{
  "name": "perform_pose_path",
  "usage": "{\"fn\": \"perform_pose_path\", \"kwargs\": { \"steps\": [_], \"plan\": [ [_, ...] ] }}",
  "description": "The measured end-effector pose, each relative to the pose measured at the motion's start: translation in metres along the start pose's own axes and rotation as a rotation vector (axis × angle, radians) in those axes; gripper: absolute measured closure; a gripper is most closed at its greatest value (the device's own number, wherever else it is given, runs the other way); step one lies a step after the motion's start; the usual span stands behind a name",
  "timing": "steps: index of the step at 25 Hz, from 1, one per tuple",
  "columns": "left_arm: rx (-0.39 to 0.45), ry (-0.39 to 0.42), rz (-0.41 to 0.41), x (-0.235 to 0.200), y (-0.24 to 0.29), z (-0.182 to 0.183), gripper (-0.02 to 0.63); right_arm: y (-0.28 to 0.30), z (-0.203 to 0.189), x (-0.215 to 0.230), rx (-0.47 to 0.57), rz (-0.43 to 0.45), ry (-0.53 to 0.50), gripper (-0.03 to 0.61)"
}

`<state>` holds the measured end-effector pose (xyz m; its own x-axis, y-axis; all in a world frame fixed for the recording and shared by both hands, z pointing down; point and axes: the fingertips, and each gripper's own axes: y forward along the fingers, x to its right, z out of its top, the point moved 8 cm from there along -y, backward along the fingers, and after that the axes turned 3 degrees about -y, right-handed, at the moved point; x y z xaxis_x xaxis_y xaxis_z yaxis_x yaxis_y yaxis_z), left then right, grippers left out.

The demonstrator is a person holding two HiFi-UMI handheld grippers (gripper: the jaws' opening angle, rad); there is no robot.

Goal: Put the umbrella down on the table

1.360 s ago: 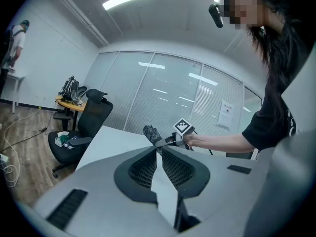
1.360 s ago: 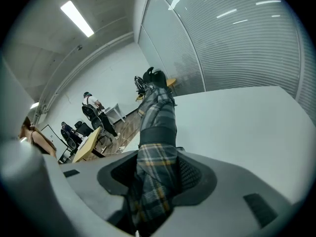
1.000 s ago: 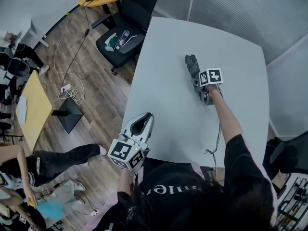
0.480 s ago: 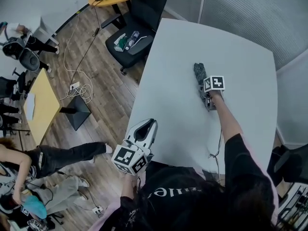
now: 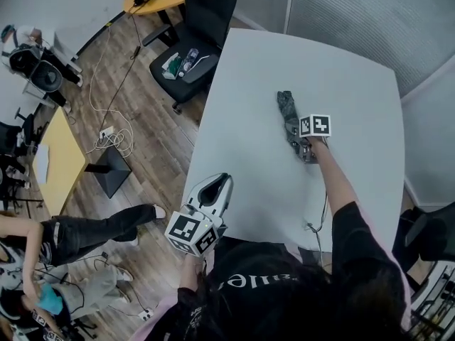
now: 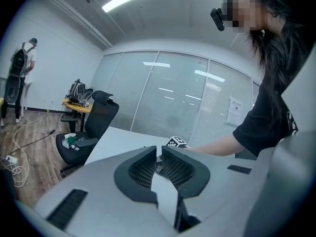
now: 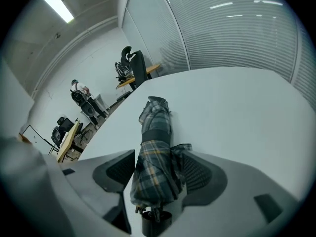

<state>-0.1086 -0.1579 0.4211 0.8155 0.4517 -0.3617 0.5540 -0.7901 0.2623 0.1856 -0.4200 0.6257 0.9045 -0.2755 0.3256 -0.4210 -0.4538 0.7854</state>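
A: Where is the folded grey plaid fabric umbrella [image 7: 155, 127]?
B: Lying flat on the pale grey table [image 5: 249, 119], between the jaws of the right gripper [image 7: 159, 157], which have just been opening and stand apart. The left gripper [image 6: 159, 151] has its jaws together, holding nothing

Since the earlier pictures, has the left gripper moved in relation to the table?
No. In the head view the left gripper hangs at the same place by the near left corner of the table, jaws shut.
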Motion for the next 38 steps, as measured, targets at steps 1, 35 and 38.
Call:
{"fn": "perform_pose_path", "kwargs": {
  "steps": [1,35,38],
  "plan": [
    [0.002,0.003,-0.006,0.001,-0.001,0.001,0.572,-0.007,0.0,-0.001,0.015,0.006,0.002,0.296],
    [-0.061,0.084,-0.342,0.038,-0.024,-0.011,0.572,-0.261,-0.138,-0.137,0.579,0.234,0.146,0.425],
    [-0.073,0.089,-0.378,0.043,-0.027,-0.015,0.572,-0.27,-0.157,-0.149,0.583,0.2,0.153,0.434]
  ]
}}
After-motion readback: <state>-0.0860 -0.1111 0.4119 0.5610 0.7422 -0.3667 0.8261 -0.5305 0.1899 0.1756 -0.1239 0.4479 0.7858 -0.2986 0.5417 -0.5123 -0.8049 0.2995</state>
